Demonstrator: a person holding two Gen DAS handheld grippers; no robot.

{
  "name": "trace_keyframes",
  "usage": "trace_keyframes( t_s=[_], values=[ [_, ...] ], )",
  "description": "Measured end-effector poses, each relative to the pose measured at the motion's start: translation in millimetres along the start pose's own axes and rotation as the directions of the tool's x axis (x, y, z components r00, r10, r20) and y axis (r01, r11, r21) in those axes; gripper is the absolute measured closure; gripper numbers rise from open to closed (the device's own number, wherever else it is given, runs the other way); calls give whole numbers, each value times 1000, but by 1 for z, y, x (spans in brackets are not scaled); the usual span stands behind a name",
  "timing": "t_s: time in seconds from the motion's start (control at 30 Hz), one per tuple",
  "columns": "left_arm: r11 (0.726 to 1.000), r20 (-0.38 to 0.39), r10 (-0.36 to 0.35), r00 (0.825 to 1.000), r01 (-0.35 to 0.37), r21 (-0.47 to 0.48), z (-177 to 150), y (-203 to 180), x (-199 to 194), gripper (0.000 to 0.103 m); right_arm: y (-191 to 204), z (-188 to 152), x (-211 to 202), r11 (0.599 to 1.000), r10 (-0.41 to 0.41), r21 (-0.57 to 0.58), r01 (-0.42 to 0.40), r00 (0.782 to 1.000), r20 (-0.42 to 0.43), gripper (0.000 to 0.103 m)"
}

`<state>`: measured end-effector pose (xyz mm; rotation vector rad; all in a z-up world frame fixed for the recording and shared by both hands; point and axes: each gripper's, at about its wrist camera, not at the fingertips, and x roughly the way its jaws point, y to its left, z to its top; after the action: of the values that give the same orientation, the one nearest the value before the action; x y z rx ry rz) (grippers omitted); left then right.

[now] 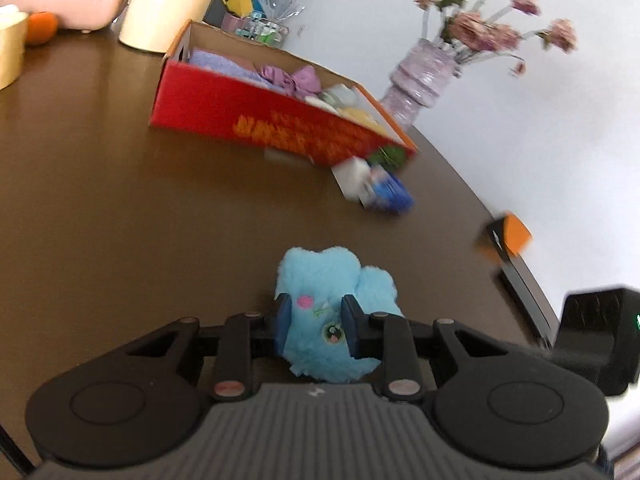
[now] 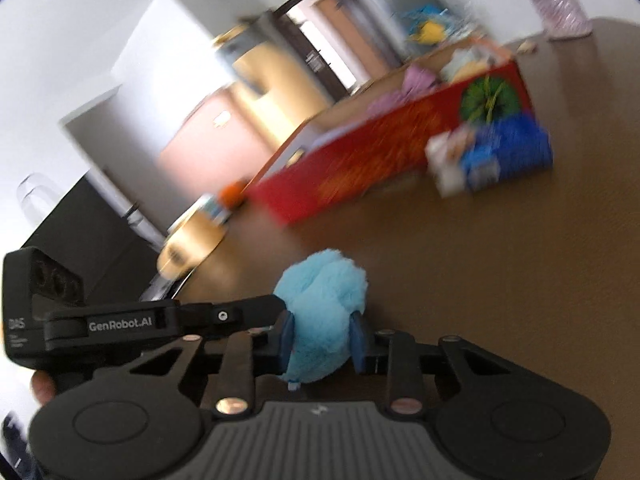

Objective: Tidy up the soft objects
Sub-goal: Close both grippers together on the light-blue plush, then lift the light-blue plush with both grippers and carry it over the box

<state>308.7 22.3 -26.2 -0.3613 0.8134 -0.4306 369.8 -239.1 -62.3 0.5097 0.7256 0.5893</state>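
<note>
A fluffy light-blue plush toy (image 1: 332, 312) is gripped by the left claw (image 1: 316, 322) at the lower centre of the left wrist view, its blue pads (image 1: 285, 316) pressed into the fur on both sides. In the right wrist view the same toy (image 2: 320, 312) is clamped by the right claw (image 2: 322, 340) at the lower centre, with the left claw's black body seen at the lower left. The toy is held over the brown bench (image 1: 120, 208). A red cardboard box (image 1: 256, 116), filled with soft cloths in purple and pale colours, is seen in the upper middle of the left view. A small blue-and-white carton (image 1: 376, 186) is seen just beside its right corner. A vase of pink flowers (image 1: 420, 76) is placed at the upper right.
</note>
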Motion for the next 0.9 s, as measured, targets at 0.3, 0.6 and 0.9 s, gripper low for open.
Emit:
trace_keyframes(
  t_s=[0.3,0.6,0.9],
  values=[
    [995,41,61,997,-64,82,-50,-11,-40,59,28,-64,-62,997,64,-33,-67,995,-76,69],
    [996,27,-75,997,76,-43,-41,10,-28,66,29,-69,-75,998,-41,-52,41,999,3,62],
    [988,26,-120,992,122,-94,-39,19,-21,74,29,-70,-60,1000,-10,-13,10,1000,-15,71]
  ],
)
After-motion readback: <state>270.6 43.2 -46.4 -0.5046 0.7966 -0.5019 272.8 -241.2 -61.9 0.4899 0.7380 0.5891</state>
